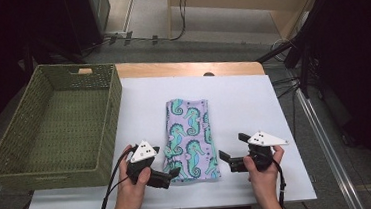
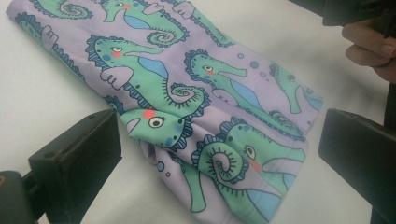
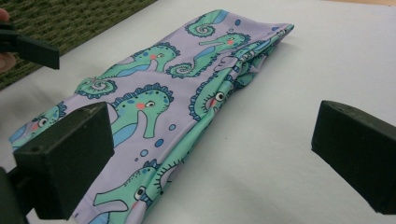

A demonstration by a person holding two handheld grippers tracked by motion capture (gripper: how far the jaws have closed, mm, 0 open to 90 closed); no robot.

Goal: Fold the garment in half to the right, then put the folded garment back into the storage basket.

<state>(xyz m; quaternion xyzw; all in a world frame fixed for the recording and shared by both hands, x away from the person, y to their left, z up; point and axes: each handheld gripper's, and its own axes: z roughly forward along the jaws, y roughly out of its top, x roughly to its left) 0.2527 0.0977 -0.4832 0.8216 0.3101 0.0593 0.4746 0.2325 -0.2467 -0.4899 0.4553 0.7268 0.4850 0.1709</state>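
Lying flat near the middle of the white-topped table (image 1: pixel 253 99) is a folded lilac cloth printed with green and blue seahorses (image 1: pixel 190 136), its long side running away from the person and its near short edge close to the table's front edge. The folded layers bunch a little along one long edge, as the right gripper view shows.

In the high view the left hand-held gripper (image 1: pixel 175 173), black with a grey three-cornered plate on top, sits just beside the cloth's near left corner, its tips pointing inward at the fabric. Its jaws stand wide apart and clamp nothing; in the left gripper view the cloth's near corner lies on the table beyond and between the two black jaws, untouched by either.

The right hand-held gripper (image 1: pixel 232 149) is on the other side, just off the cloth's near right corner, with a small strip of bare table between its tips and the fabric. Its jaws too are spread wide and empty; the right gripper view shows one jaw in front of the cloth's edge and the other over plain white table.

A green woven rectangular basket (image 1: pixel 105 123) stands on the left part of the table, well apart from the cloth.
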